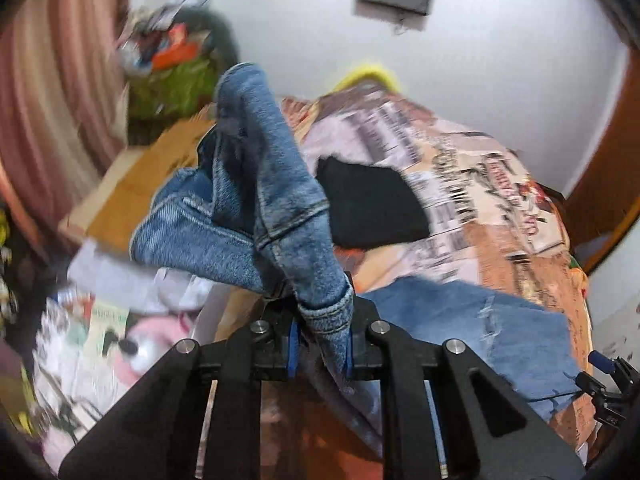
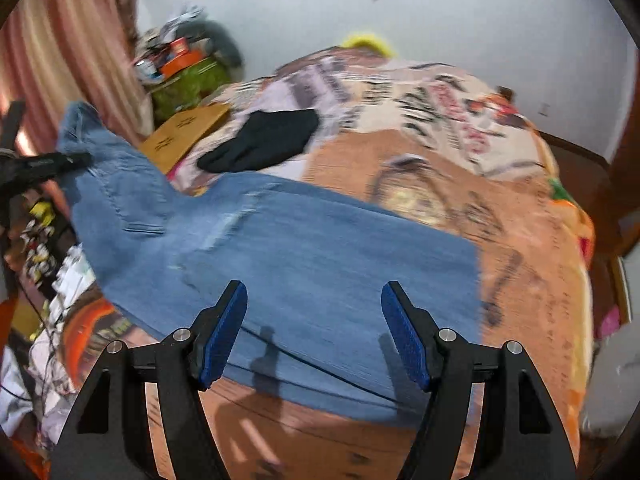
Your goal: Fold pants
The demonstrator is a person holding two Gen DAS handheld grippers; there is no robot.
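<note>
Left wrist view: the left gripper [image 1: 320, 344] is clamped on the waistband of the jeans [image 1: 256, 184], lifted above a bed [image 1: 500, 208] with a printed blanket — pink curtain [image 1: 48, 92] left, white wall [image 1: 480, 60] behind.

Right wrist view: the right gripper [image 2: 314, 332] hangs spread, gripping nothing, over the jeans' legs [image 2: 320, 256] lying flat on the blanket — a black garment [image 2: 264, 140] lies beyond.

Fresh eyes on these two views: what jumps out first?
The blue jeans dominate: most of them lie spread across the patterned bedspread, while one end is bunched and lifted in the left tool, shut on the denim. The right tool hangs open above the flat part, holding nothing. Beyond the jeans, a black garment lies on the bed.
</note>
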